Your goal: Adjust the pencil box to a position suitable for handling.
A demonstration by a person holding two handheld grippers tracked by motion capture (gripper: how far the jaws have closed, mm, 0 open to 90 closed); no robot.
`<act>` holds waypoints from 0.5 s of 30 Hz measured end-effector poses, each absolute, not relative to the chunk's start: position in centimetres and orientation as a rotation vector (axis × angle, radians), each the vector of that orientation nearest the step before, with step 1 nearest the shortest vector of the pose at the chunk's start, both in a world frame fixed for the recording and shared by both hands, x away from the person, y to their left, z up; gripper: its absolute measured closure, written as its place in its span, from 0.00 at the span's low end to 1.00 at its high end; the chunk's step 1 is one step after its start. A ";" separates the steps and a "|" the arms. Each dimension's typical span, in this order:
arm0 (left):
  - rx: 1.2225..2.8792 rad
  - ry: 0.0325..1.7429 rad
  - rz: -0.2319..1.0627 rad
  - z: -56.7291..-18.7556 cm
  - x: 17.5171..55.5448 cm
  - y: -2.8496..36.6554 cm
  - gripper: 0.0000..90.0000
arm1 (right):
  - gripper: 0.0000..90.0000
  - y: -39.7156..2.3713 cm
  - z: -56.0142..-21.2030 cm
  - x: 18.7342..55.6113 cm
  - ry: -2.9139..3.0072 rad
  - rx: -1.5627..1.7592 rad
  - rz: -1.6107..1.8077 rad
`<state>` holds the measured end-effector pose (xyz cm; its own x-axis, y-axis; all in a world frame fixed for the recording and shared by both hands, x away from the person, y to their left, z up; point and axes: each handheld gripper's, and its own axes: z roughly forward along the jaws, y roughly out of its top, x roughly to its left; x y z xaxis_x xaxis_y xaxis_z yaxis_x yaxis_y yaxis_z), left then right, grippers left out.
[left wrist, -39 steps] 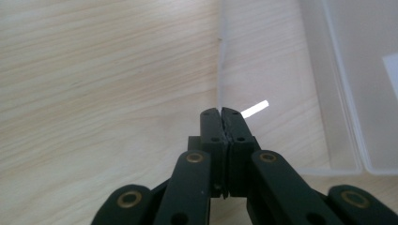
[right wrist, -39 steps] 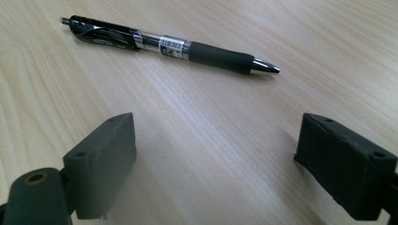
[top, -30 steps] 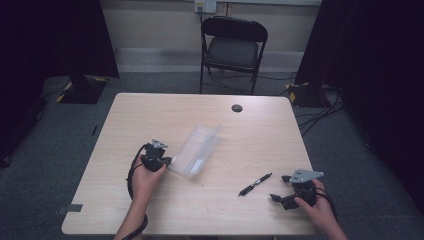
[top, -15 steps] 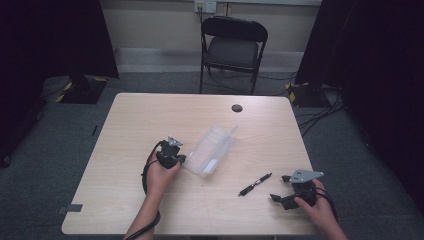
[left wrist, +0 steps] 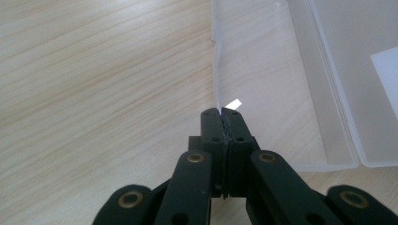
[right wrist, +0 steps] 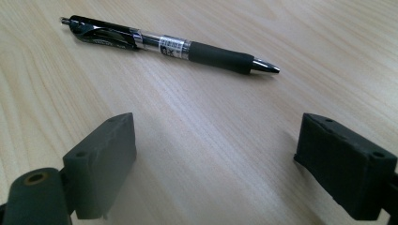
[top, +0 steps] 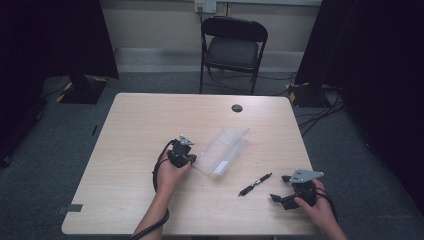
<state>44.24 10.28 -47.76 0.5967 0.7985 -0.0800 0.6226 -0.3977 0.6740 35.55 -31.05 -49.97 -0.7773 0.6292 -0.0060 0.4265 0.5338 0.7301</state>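
Note:
A clear plastic case (top: 224, 150) lies open near the middle of the wooden table (top: 140, 130). My left gripper (top: 192, 159) is at its near-left corner. In the left gripper view the jaws (left wrist: 220, 112) are shut on the thin upright edge of the clear case (left wrist: 328, 70). A black pen (top: 255, 184) lies to the right of the case. My right gripper (top: 277, 197) rests near the table's front right edge, open. In the right gripper view the pen (right wrist: 169, 44) lies just beyond the open right gripper (right wrist: 220, 133), apart from both jaws.
A small black round disc (top: 237, 108) sits near the table's far edge. A black folding chair (top: 232, 45) stands behind the table. Cables lie on the floor at the right (top: 320, 110).
My left gripper has moved to the right across the table and the clear case has slid with it. The right gripper and the pen have stayed put.

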 end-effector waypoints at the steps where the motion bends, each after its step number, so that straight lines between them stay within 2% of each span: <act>1: 2.145 1.116 0.330 -47.8 44.2 10.1 0.99 | 0.13 -31.0 -50.0 35.5 2.506 0.884 1.084; 15: 2.149 1.097 0.311 -47.7 44.1 8.2 0.99 | 0.13 -31.0 -50.0 35.5 2.506 0.884 1.084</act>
<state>44.12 8.23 -47.74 0.6137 0.7838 -0.0950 0.6174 -0.4014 0.6765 35.54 -31.05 -49.97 -0.7770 0.6295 -0.0057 0.4270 0.5336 0.7300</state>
